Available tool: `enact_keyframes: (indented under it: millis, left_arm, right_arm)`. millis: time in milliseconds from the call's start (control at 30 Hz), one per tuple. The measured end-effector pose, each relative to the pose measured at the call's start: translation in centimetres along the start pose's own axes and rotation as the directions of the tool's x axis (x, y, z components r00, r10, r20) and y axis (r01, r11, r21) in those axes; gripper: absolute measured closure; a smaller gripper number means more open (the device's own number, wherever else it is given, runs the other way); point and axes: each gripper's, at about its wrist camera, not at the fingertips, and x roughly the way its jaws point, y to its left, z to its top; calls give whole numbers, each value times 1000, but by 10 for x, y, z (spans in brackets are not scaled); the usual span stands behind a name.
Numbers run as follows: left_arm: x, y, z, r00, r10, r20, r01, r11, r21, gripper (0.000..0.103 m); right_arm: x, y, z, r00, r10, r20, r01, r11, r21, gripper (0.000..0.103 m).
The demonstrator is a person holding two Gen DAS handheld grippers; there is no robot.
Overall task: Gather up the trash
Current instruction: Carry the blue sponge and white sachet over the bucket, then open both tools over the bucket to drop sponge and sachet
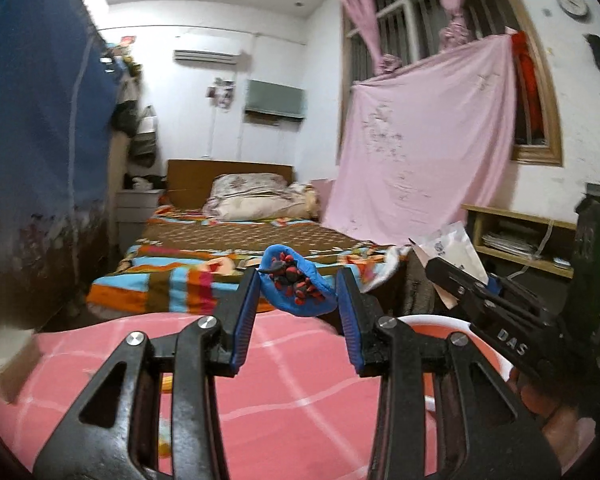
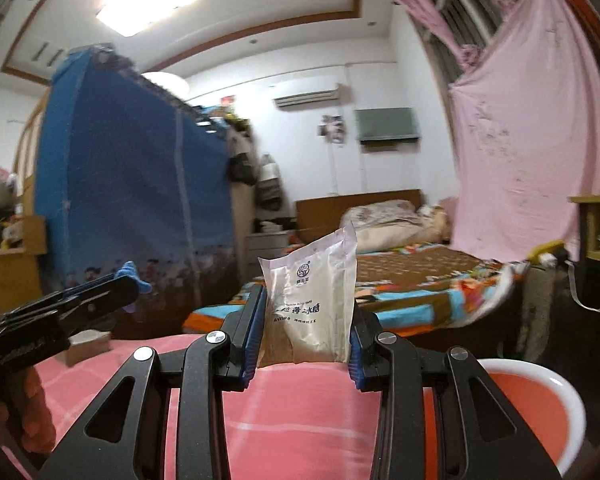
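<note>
Two grippers are up over a table [image 1: 300, 392] covered in pink checked cloth. The left gripper [image 1: 298, 300] has its jaws clenched on one crumpled blue wrapper [image 1: 296, 282] with red and dark markings, held above the table's far edge. The right gripper [image 2: 308, 336] grasps one whitish plastic pouch [image 2: 314, 300], upright between its jaws; the pouch bears a round emblem and lines of Chinese characters, too small to read surely. In the left view the right gripper's side shows the letters "DAS". One white-rimmed red basin [image 2: 540, 412] sits near right. Beyond stands one bed [image 1: 240, 248], one wall clock [image 1: 573, 2] and one air conditioner [image 2: 308, 96].
</note>
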Motion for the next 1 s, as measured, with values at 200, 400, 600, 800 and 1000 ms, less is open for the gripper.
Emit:
enact_keyframes:
  millis: [200, 400, 600, 800, 1000]
  left_arm:
    - [27, -32, -1, 996, -89, -25, 89, 996, 24, 83]
    - [54, -64, -7, 984, -160, -83, 165, 985, 57, 82]
    - [81, -89, -16, 962, -207, -178, 218, 975, 42, 82]
    - [108, -104, -28, 918, -245, -311, 254, 967, -15, 82]
    - [124, -115, -35, 870, -275, -409, 279, 959, -53, 82]
  right_arm:
    - [-13, -41, -1, 992, -127, -2, 127, 991, 39, 70]
    - [-16, -71, -6, 977, -210, -35, 213, 973, 89, 70]
    - [-18, -93, -12, 960, -266, -88, 277, 951, 141, 68]
    - [-16, -113, -22, 936, -312, -166, 340, 922, 186, 68]
    - [-15, -125, -31, 913, -330, -240, 382, 899, 216, 67]
